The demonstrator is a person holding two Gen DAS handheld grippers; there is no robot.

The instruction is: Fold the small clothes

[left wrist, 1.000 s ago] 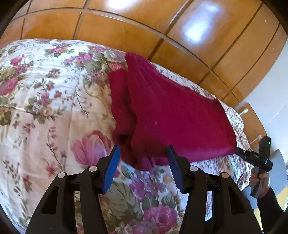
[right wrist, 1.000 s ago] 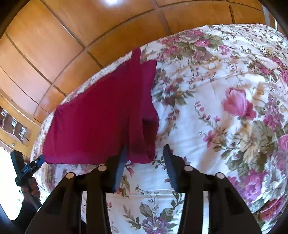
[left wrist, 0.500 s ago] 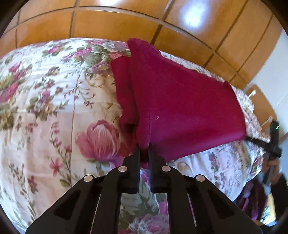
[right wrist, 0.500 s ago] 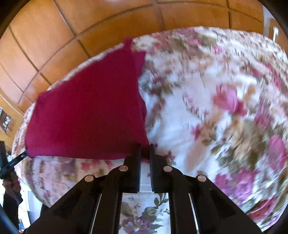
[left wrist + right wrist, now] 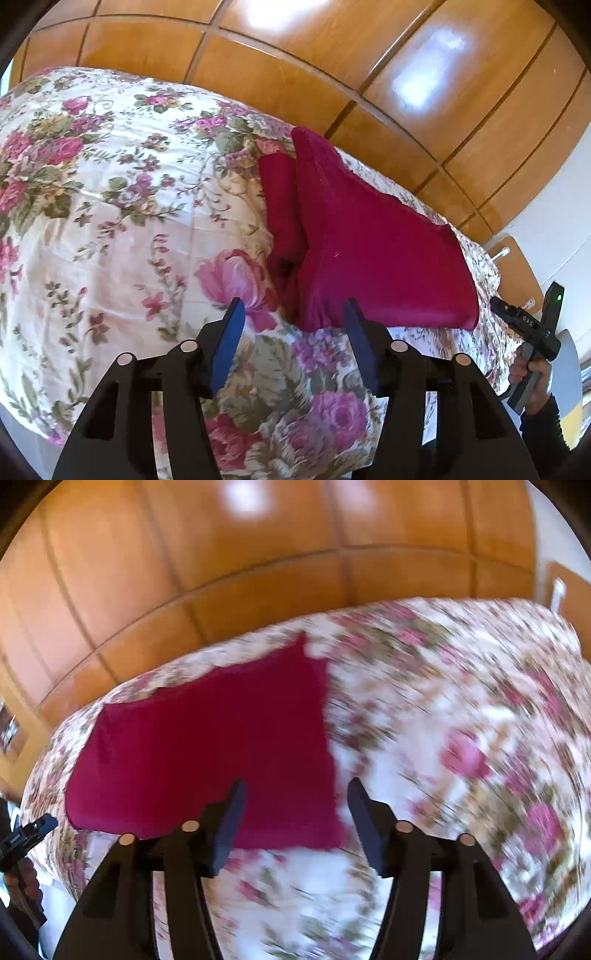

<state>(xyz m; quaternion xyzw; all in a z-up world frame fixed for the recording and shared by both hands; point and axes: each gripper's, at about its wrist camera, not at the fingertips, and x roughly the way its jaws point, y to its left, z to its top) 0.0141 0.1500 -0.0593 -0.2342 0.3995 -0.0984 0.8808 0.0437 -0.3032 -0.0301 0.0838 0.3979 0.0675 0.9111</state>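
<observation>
Both grippers released — dark red knit garment lies on the floral bedspread

The left gripper [image 5: 293, 321] and right gripper [image 5: 293, 801] have just been opening; their jaws stand apart, nothing pinched. The dark red knit garment [image 5: 369, 251] rests flat on the floral quilted bedspread [image 5: 110, 221], one side panel doubled over. It looks soft, light and limp — best pinched at the near hem corners.
</observation>
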